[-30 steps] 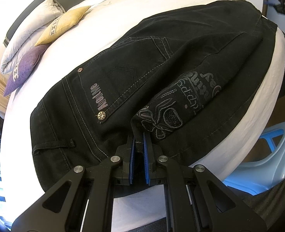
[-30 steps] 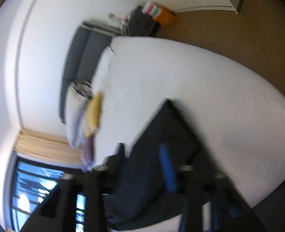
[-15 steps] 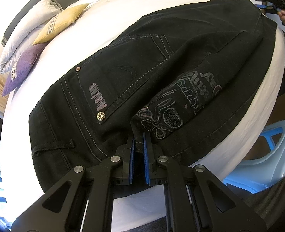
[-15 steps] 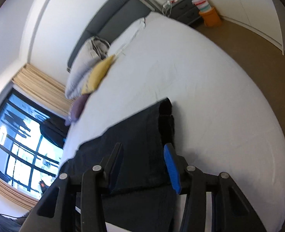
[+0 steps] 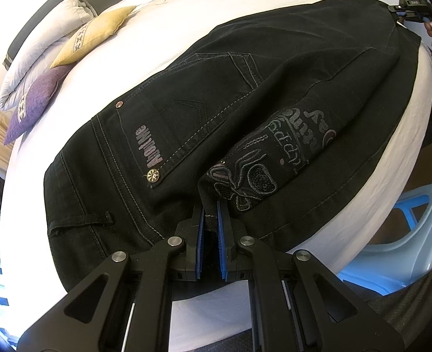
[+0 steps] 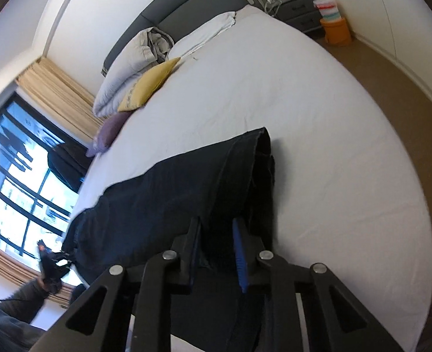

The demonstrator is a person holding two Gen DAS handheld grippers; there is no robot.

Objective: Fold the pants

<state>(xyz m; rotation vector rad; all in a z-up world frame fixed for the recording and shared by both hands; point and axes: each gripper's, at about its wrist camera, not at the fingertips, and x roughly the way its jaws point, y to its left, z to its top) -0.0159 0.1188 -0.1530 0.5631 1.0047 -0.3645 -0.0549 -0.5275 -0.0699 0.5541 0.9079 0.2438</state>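
Where the waistband meets the near edge of the white-sheeted bed (image 5: 371, 182), my left gripper (image 5: 209, 220) pinches the black embroidered denim pants (image 5: 245, 111). Only the right view shows my right gripper (image 6: 217, 234), blue pads parted, straddling the hem, and a grey nightstand (image 6: 299, 11).

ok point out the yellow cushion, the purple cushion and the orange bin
yellow cushion (image 5: 94, 33), left wrist view, middle of its top face
purple cushion (image 5: 35, 101), left wrist view, middle of its face
orange bin (image 6: 335, 31), right wrist view, its front wall
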